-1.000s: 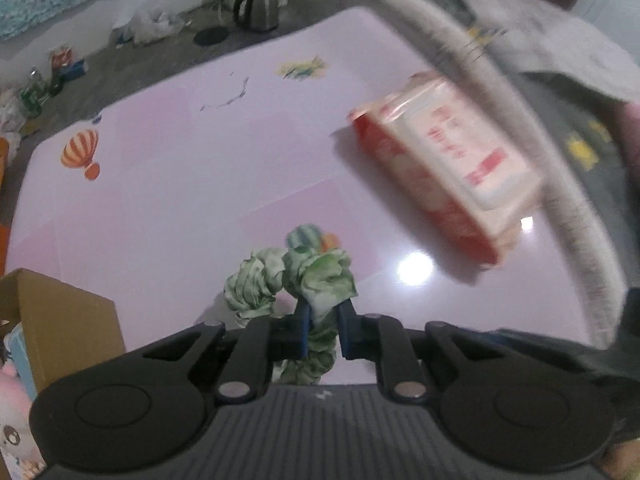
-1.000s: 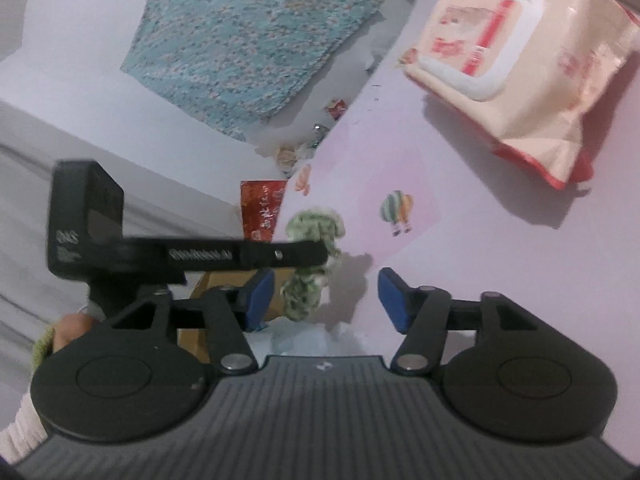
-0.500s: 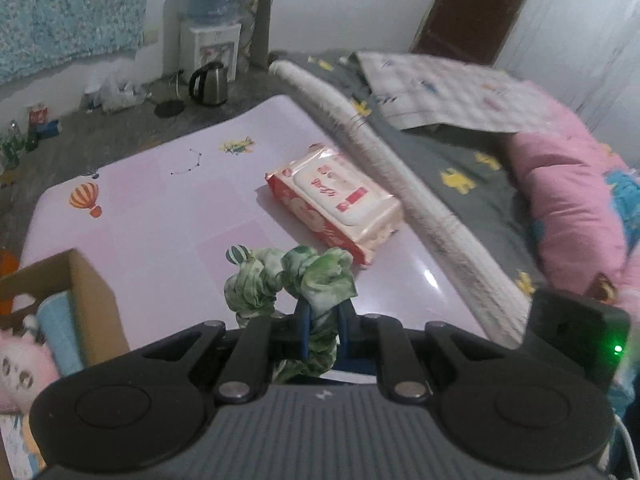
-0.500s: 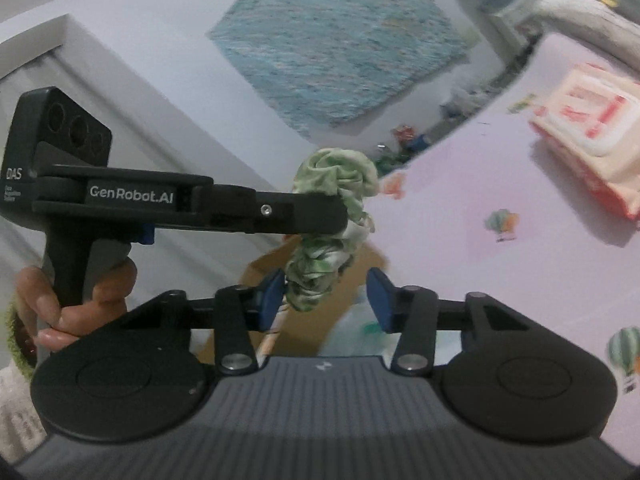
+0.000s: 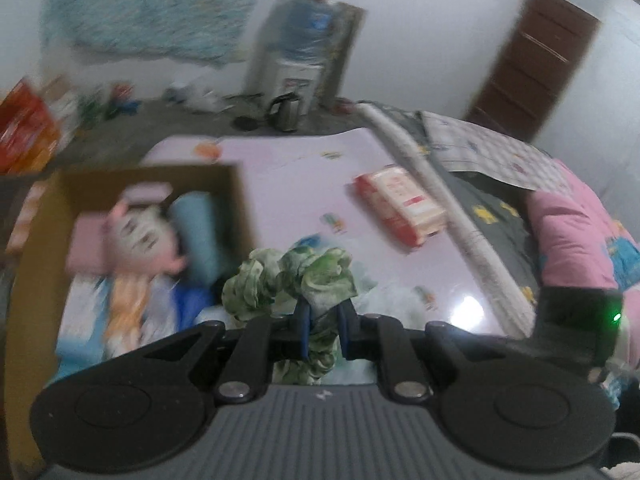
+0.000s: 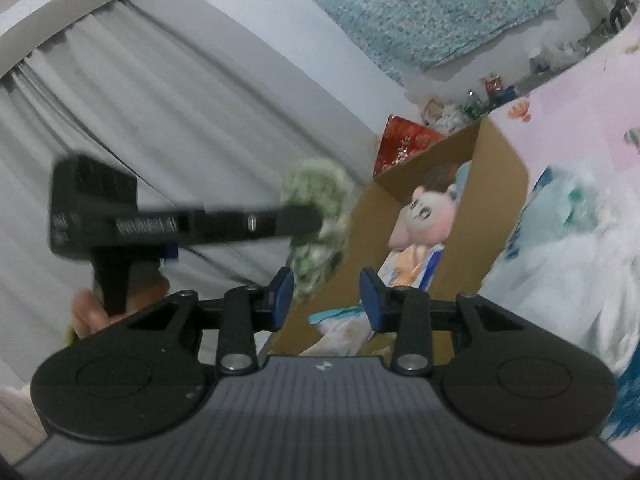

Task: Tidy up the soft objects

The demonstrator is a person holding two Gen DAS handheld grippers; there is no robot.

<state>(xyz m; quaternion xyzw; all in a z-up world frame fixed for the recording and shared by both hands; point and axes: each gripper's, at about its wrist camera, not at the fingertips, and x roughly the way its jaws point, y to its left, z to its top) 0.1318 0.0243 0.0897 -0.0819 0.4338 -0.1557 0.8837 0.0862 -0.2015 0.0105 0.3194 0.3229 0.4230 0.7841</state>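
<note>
Now, left gripper [image 5: 323, 330] clamped on the green scrunchie [image 5: 294, 276], blue pads pinching a fold of the ruffled fabric, the rest of the loop bunched up above and to the left of the jaws. Held up in the air, over the near edge of the pink table [image 5: 304, 184], just beside the cardboard box [image 5: 236, 208]. From the right wrist view, same scrunchie [image 6: 316, 224] dangling off the tip of the left gripper [image 6: 312, 220], seen side-on and blurred, with a hand [image 6: 104, 308] wrapped round its handle. Right gripper [image 6: 326, 294] standing apart, blue pads spread, nothing pressed between them; scrunchie hanging just above and beyond the left pad, touching or not hard to tell through the blur. Inside the box, a pink plush toy [image 5: 136, 236] with a white face, a pale blue roll [image 5: 200, 228] next to it, some printed packets lower down. Box open at the top, sitting at the left side of the table. Further out on the table, a red and white wipes pack [image 5: 400, 204], well apart from the scrunchie, near the bed edge. Crumpled clear plastic bag [image 6: 568, 248] lying just to the right of the box. Kettle [image 5: 286, 110] on the floor beyond the table's far end.
</note>
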